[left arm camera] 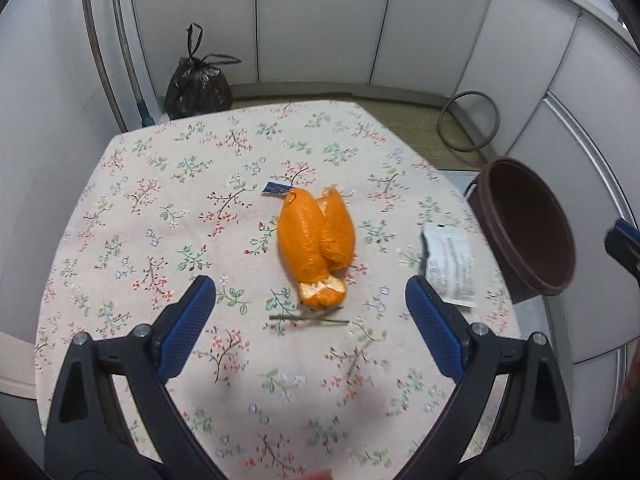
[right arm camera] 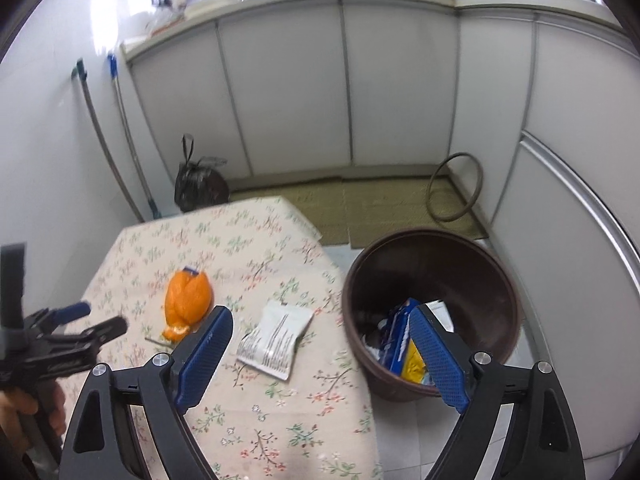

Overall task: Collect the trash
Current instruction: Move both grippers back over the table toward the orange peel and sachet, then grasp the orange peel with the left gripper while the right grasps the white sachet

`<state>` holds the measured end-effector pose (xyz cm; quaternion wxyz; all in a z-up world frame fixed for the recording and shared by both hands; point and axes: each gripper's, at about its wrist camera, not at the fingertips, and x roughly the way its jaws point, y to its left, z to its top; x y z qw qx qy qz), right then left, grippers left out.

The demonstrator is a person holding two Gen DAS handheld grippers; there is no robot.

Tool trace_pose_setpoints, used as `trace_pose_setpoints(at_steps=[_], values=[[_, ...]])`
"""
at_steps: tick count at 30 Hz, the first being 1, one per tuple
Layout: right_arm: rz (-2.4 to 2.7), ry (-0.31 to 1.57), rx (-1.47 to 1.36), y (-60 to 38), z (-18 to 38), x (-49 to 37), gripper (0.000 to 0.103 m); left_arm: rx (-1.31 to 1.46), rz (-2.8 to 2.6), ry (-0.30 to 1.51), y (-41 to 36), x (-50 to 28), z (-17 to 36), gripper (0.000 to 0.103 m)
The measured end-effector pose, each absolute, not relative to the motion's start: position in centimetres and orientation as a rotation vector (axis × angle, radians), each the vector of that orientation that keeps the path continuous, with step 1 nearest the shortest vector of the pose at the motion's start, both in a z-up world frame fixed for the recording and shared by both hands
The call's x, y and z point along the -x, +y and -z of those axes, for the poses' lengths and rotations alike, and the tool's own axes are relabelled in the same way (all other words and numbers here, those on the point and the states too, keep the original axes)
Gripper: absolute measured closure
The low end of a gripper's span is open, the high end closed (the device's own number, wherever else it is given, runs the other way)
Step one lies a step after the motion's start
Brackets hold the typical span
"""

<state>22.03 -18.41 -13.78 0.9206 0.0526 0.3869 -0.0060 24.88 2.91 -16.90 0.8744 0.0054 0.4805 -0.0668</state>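
Between the wide-spread blue ribbed pads of the left gripper [left arm camera: 310, 300], holding nothing, lies the orange peel [left arm camera: 316, 246], curled and pebbly with pale pith at one end, a thin twig [left arm camera: 308, 320] just beside it. That gripper seems lined up to take the peel. Off to the side the right gripper [right arm camera: 320, 334] hangs open and empty, one finger above the crinkled white wrapper [right arm camera: 276, 340], the other over the round brown bin [right arm camera: 432, 308], already holding wrappers. Everything else rests on the floral tablecloth [left arm camera: 160, 200]; a tiny blue scrap [left arm camera: 274, 189] sits beyond the peel.
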Motion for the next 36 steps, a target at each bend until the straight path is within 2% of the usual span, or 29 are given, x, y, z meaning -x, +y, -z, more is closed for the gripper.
trace_pose_setpoints(at_steps=[6,8,13,17,19,22,28,36], values=[[-0.012,0.911,-0.130,-17.4,17.3,-24.4,0.012,0.018,0.149,1.027,1.9,-28.2,20.0,0.008],[-0.016,0.943,-0.151,-17.4,18.3,-25.2,0.012,0.006,0.146,1.031,1.3,-28.9,20.7,0.013],[0.000,0.976,-0.170,-17.5,19.5,-26.7,0.012,0.026,0.101,1.072,1.3,-30.1,22.6,0.043],[0.000,0.990,-0.163,-17.4,20.0,-27.5,0.012,0.055,0.110,1.070,1.8,-30.3,23.1,0.049],[0.001,0.998,-0.156,-17.3,20.4,-27.8,0.012,0.067,0.120,1.063,2.0,-30.1,22.9,0.067],[0.003,1.013,-0.156,-17.0,21.0,-28.2,0.012,0.072,0.134,1.065,2.2,-29.8,22.4,0.076],[-0.004,1.047,-0.159,-16.2,22.0,-29.0,0.012,0.072,0.140,1.090,3.3,-28.5,21.0,0.082],[-0.012,1.126,-0.156,-13.7,24.2,-30.9,0.012,0.023,0.149,1.058,5.3,-26.6,18.5,0.082]])
